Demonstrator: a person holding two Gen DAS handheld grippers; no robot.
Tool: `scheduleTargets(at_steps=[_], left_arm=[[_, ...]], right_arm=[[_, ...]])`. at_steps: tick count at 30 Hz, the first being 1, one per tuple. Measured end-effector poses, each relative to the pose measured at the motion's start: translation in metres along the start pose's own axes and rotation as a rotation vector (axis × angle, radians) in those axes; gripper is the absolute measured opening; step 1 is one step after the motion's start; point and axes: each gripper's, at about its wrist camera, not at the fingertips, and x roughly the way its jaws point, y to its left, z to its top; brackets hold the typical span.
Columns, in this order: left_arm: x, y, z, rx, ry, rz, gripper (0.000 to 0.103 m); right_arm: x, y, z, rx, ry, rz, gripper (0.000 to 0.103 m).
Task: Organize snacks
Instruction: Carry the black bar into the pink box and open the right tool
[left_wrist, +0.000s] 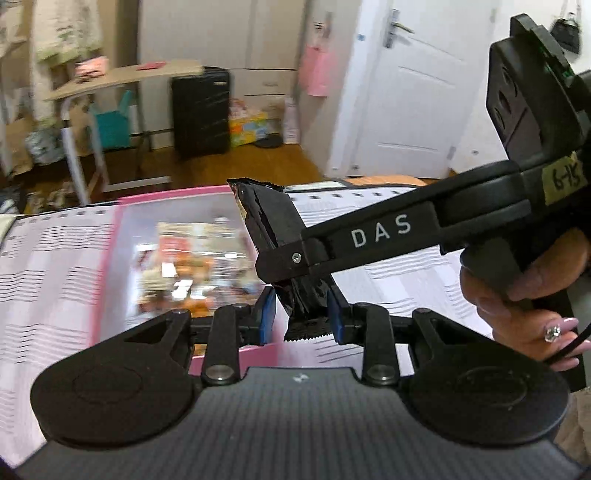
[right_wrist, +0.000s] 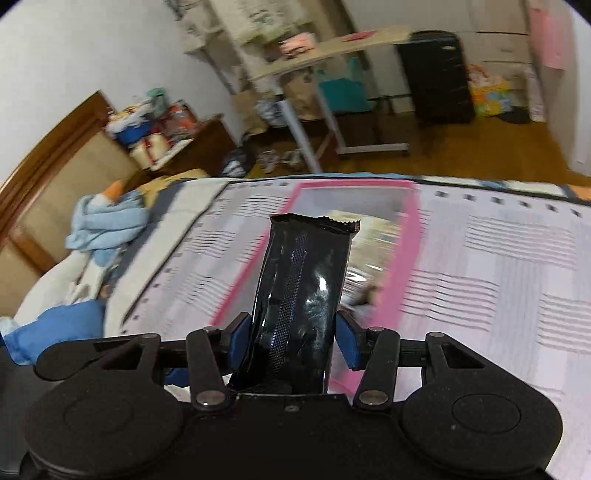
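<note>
**Jaws on both ends of one packet, over the box**

Right jaws are clamped on the black snack packet (right_wrist: 306, 266), pads snug on both its sides in the right gripper (right_wrist: 293, 339) view. Left jaws sit narrow around the packet's lower, serrated end. One pad touches and the other shows a sliver of gap, so I can't tell if the left gripper (left_wrist: 301, 319) truly grips.

The packet hangs in the air ahead of my jaws, above the pink-rimmed box (left_wrist: 107, 258) of snacks lying on the bed (right_wrist: 498, 258).

What worries me:
- **Tug-of-war:** if both jaws hold and I move them apart, the foil could tear or crumple.
- **Slipping:** the wrapper looks glossy. If I release one side too soon, it may swivel or slide out and land on the bedspread beside the box.
- **Collision:** the right gripper's finger crosses just in front of the left jaws, so a careless twist could knock them together.

Writing: "DAS" (left_wrist: 380, 230) in white on the right gripper's finger. A yellow tape label (left_wrist: 565, 177) reads roughly "6-15". The packet's own print is too dark to read.
</note>
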Motion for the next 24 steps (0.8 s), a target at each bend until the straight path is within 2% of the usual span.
scheduleTargets(at_steps=[3,7,11,15,19,22,23,24], left_arm=[[-0.010,0.020,0.002,-0.004,-0.014,0.068,0.029],[0.000,0.050,0.000,-0.033,0.004,0.129,0.030],[0.018,0.086,-0.008,-0.016,0.033,0.142,0.031],[0.048,0.114,-0.014,-0.021,0.104,0.153,0.031],[0.068,0.130,-0.019,-0.038,0.155,0.161,0.031],[0.074,0.132,-0.024,-0.013,0.153,0.214,0.033],[0.075,0.132,-0.024,0.001,0.151,0.234,0.036],[0.075,0.131,-0.024,0.017,0.145,0.247,0.044]], right_arm=[[0.024,0.013,0.010,0.005,0.013,0.032,0.055],[0.069,0.014,0.021,0.038,0.068,0.071,0.055],[0.112,0.007,0.019,0.097,0.121,0.108,0.055],[0.148,0.003,0.011,0.132,0.157,0.102,0.055],[0.166,-0.002,0.009,0.181,0.176,0.121,0.058],[0.171,0.001,0.007,0.183,0.187,0.102,0.064],[0.171,0.004,0.007,0.156,0.186,0.082,0.065],[0.168,0.008,0.005,0.131,0.179,0.065,0.065]])
